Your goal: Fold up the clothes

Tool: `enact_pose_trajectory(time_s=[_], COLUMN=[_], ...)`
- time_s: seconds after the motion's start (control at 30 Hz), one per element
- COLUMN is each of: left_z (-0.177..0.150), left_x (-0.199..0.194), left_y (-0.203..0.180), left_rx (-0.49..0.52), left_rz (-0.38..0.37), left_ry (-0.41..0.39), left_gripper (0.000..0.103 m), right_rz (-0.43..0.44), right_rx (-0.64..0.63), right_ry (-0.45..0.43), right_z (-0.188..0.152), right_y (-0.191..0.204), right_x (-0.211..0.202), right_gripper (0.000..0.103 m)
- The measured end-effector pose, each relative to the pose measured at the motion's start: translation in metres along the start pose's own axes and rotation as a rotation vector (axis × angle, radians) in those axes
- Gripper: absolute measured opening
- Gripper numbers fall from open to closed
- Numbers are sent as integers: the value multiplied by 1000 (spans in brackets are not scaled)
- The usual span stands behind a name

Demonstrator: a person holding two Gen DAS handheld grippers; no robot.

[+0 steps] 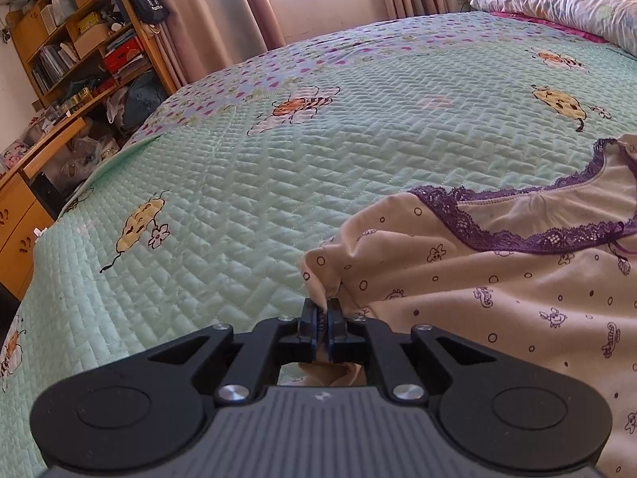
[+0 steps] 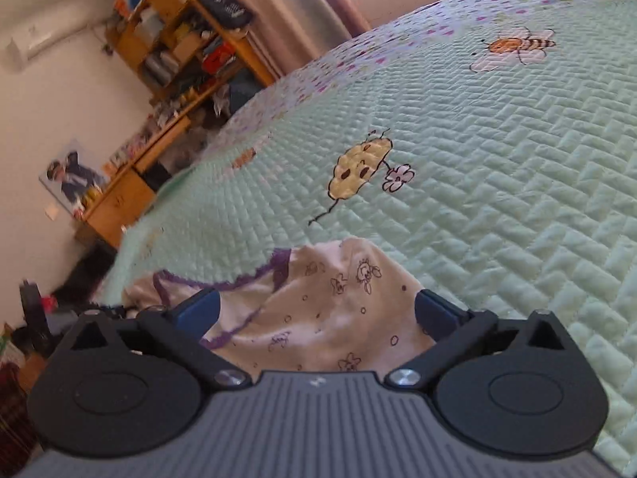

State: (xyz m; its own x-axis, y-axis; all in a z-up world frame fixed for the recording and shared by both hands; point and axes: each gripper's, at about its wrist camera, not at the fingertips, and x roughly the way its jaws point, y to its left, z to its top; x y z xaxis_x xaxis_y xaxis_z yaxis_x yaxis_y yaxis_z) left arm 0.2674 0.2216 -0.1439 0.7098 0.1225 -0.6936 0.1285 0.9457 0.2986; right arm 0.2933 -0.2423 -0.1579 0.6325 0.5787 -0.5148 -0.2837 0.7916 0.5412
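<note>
Pinching a bunched edge of the cream nightshirt (image 1: 497,279), my left claw (image 1: 322,310) is closed tight on the soft cotton. The garment lies on the quilted mint bedspread (image 1: 247,167), its purple lace neckline (image 1: 517,215) pointing away toward the pillow (image 1: 565,4) — small doodle prints dot the fabric. My right claw (image 2: 318,310) is spread wide, blue pads either side of a rumpled, lace-trimmed fold of the same nightshirt (image 2: 326,298), gripping nothing.
</note>
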Motion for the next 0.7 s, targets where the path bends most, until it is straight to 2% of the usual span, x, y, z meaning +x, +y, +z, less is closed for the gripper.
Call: enact_pose_trajectory(time_s=[0.1, 0.17, 0.27, 0.33, 0.43, 0.47, 0.53, 0.6, 0.7], left_z=[1, 1, -1, -1, 0, 0, 0, -1, 5], left_x=[-1, 2, 6, 8, 12, 15, 16, 12, -8], left_y=[1, 4, 7, 6, 4, 3, 2, 3, 7], left_rx=[7, -4, -20, -6, 12, 13, 18, 7, -5], left_rz=[10, 12, -12, -42, -92, -111, -131, -118, -69], left_ry=[7, 20, 22, 13, 9, 16, 5, -21, -85], left_gripper=[14, 18, 19, 19, 13, 3, 2, 2, 2], right_rz=[-94, -107, -130, -133, -151, -158, -168, -195, -236], right_rx=[-131, -201, -280, -279, -286, -288, -324, -351, -415], right_ry=[-13, 4, 59, 119, 138, 134, 132, 121, 76], right_z=[4, 8, 9, 6, -3, -6, -11, -12, -15], right_y=[15, 20, 22, 17, 19, 21, 29, 36, 53], right_x=[1, 7, 24, 37, 43, 42, 42, 40, 31], right_gripper=[103, 103, 103, 103, 103, 103, 83, 4, 4])
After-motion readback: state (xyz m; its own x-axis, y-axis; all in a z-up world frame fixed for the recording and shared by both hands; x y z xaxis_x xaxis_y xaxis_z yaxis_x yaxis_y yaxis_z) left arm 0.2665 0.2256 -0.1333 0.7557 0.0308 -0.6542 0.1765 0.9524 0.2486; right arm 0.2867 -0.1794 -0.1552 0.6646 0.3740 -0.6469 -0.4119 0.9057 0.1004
